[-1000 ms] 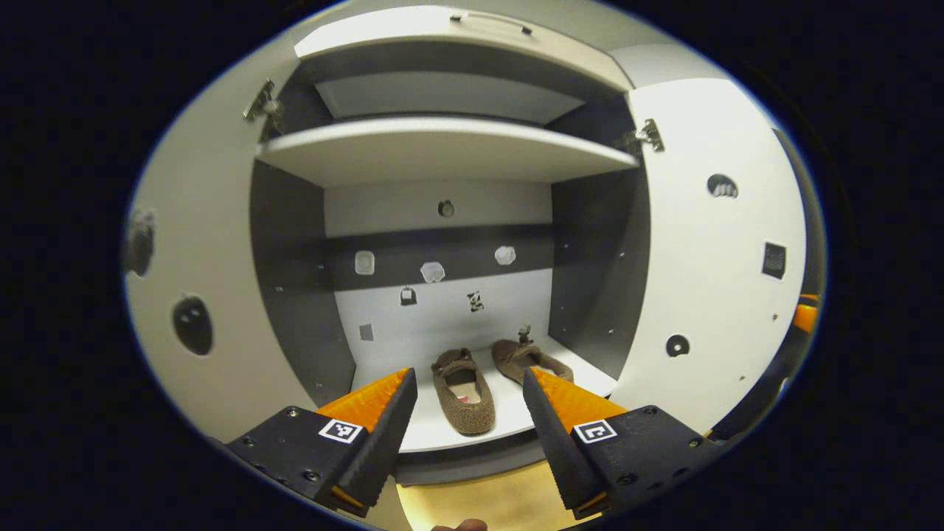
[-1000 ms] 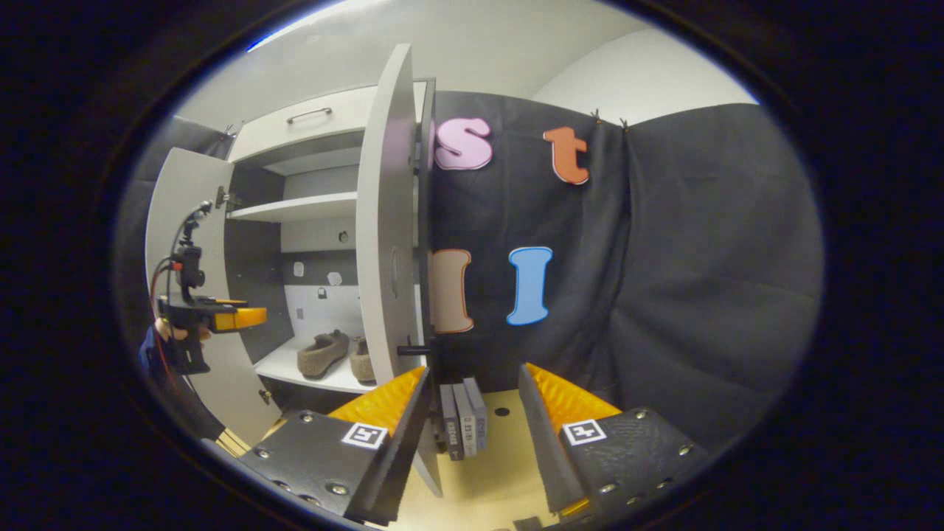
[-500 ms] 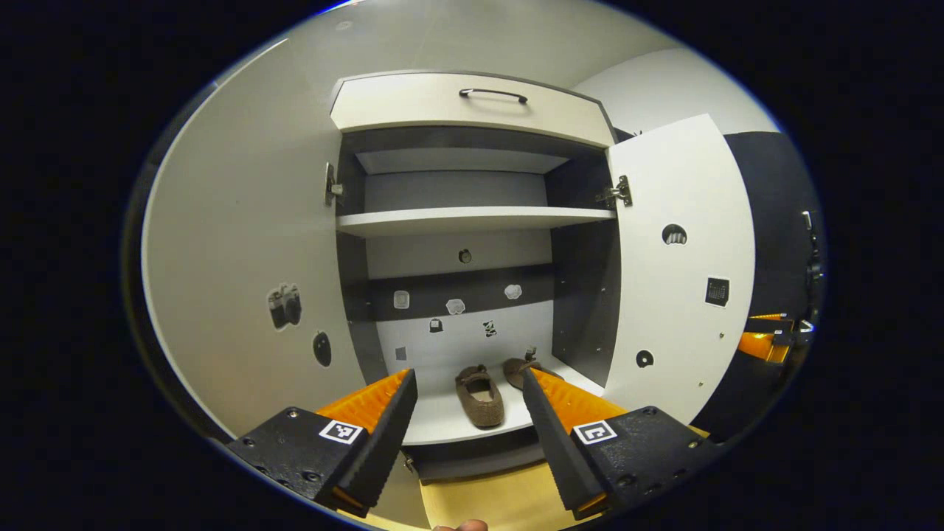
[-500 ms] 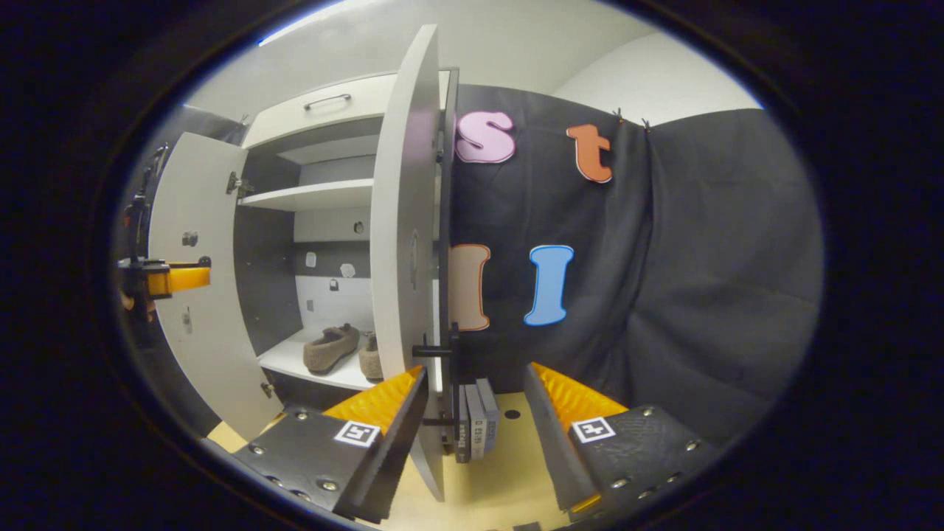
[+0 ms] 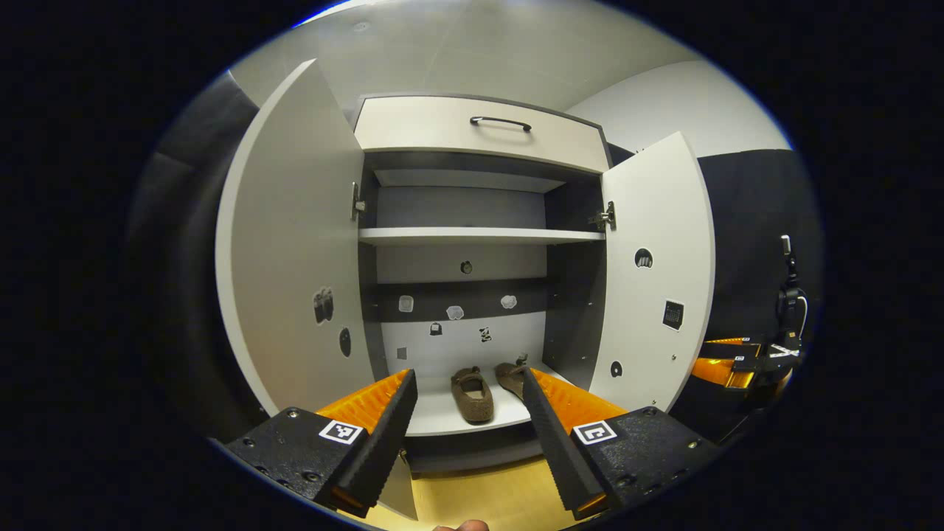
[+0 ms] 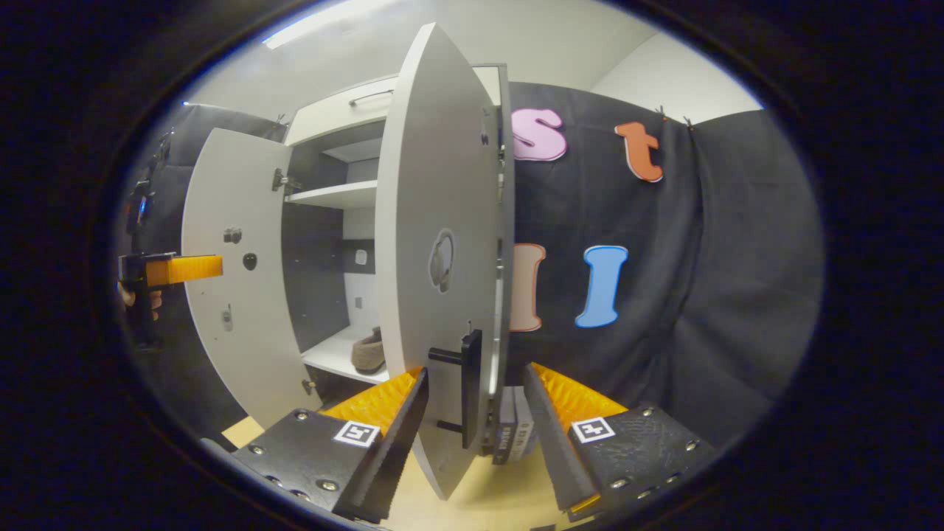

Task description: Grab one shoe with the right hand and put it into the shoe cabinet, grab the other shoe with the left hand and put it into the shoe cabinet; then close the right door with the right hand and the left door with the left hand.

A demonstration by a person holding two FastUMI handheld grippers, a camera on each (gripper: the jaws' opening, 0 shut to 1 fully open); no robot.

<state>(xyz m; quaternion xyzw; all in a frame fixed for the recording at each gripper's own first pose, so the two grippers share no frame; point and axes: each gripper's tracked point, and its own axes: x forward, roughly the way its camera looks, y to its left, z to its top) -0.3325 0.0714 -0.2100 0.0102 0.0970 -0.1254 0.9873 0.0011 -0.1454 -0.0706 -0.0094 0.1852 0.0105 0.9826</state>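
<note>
Two brown shoes (image 5: 472,383) (image 5: 510,375) lie side by side on the bottom shelf of the white shoe cabinet (image 5: 472,236). Both doors stand open: the left door (image 5: 295,258) and the right door (image 5: 653,273). My left gripper (image 5: 470,413) is open and empty, back from the cabinet front and facing the shoes. My right gripper (image 6: 472,413) is open, with the right door's (image 6: 435,221) free edge and its black handle (image 6: 470,387) in line between its fingers. One shoe (image 6: 369,352) peeks out past that door. A hand holds the left gripper (image 6: 173,269) by the left door (image 6: 228,273).
A drawer with a dark handle (image 5: 501,122) tops the cabinet, and an upper shelf (image 5: 479,236) is bare. Several small flat boxes (image 6: 512,435) stand on the yellow floor (image 5: 501,494) behind the right door. The right gripper (image 5: 726,361) shows beyond the right door's edge.
My left gripper has drawn back from the cabinet, so the shoes look smaller. My right gripper has moved in on the right door's edge; the handle now sits between its fingers.
</note>
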